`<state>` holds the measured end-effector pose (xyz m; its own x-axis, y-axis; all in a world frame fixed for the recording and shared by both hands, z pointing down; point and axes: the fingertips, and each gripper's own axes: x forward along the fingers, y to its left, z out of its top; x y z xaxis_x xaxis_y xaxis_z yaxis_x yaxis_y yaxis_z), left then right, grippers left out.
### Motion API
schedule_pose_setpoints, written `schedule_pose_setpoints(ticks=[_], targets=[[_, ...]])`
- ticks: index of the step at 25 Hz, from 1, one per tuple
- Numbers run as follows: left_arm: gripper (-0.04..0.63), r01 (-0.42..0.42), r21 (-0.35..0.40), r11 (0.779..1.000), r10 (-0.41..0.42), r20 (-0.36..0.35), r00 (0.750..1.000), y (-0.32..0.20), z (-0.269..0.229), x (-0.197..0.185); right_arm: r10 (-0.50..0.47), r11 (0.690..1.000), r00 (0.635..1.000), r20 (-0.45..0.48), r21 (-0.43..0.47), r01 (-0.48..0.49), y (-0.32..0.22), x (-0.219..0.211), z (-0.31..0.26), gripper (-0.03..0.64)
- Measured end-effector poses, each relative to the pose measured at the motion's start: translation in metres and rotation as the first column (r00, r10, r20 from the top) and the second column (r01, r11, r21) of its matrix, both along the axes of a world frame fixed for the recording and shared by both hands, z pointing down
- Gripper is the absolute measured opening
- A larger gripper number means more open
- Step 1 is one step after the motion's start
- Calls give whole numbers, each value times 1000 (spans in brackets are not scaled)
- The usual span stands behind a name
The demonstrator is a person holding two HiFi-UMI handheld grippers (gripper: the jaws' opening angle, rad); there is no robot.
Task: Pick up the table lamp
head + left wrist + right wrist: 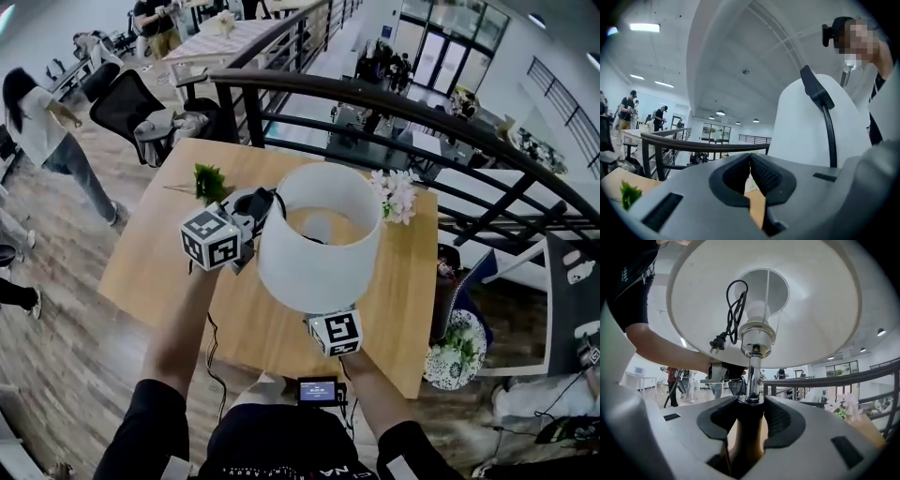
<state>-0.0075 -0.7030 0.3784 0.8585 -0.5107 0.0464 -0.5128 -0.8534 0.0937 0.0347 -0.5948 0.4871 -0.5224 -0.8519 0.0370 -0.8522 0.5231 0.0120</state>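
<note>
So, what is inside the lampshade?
A coiled black power cord with its plug, the white socket and a wire frame. A bulb, if any, is covered by the socket.

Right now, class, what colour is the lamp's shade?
Plain white; the shade shows best in the head view.

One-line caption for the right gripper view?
Right gripper shut on the table lamp, white shade and looped cord above.

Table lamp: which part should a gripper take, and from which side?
The narrow column under the shade, approached level from the side: the wide shade offers no purchase, while the slim upright column fits between jaws. The right gripper is closed on it that way.
</note>
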Motion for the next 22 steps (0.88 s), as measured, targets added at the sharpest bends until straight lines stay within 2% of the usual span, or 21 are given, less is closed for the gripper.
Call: schedule_pose_setpoints(ticks=[6,13,22], targets=[[17,31,-5,1000,-31,-20,999,41,-6,13,-32,999,999,-21,-21,31,38,18,-4,185],[17,73,-5,997,-73,-10,997,92,-4,22,-66,997,997,-44,-42,65,83,36,-4,185],[17,92,10,996,-92,28,995,150,-4,-2,-103,993,993,-53,-66,100,138,14,-4,185]])
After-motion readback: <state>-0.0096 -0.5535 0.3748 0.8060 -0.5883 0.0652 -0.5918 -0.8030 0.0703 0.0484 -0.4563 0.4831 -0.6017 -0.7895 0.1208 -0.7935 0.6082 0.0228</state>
